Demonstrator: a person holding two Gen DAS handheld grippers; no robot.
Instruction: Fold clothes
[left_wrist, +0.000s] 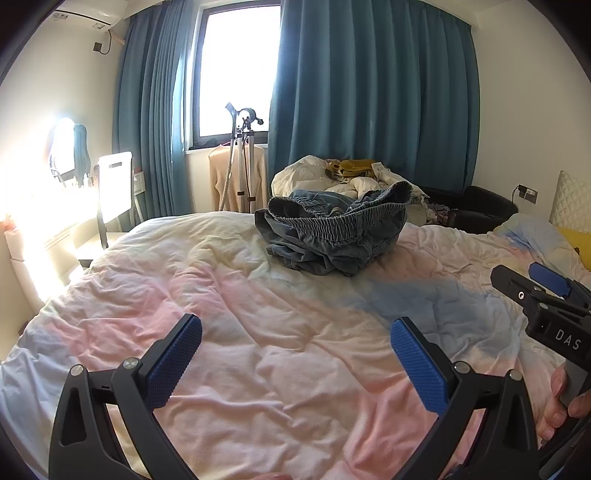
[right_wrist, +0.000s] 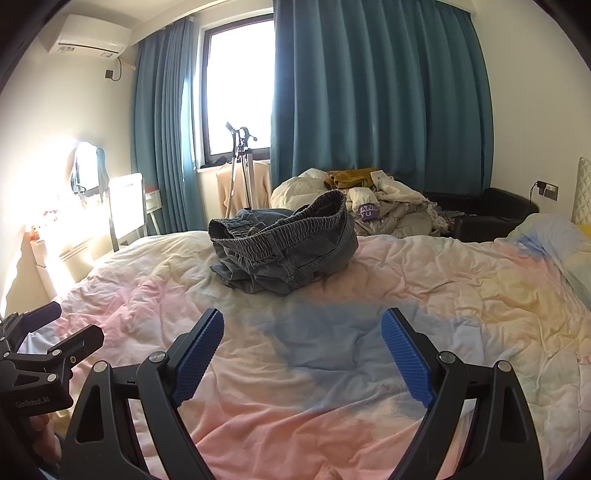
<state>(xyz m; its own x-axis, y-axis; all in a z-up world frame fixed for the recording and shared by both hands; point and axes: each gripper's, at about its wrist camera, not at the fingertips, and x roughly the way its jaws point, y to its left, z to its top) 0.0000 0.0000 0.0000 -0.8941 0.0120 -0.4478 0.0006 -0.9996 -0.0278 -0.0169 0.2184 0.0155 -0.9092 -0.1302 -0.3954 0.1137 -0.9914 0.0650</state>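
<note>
While the jeans (left_wrist: 332, 229) lie crumpled on the bed (left_wrist: 258, 332), both tools, left (left_wrist: 295, 369) and right (right_wrist: 303, 354), hover spread and empty, so folding likely calls for reaching the waistband.

Open duvet (left_wrist: 280, 332) ahead of both grippers, crumpled jeans (left_wrist: 332, 232) mid-bed, laundry heap (right_wrist: 388, 206) beyond

Soft faded denim shorts (left_wrist: 332, 236), rumpled matt cotton duvet (left_wrist: 258, 332), knurled blue tong pads (left_wrist: 173, 365)
</note>
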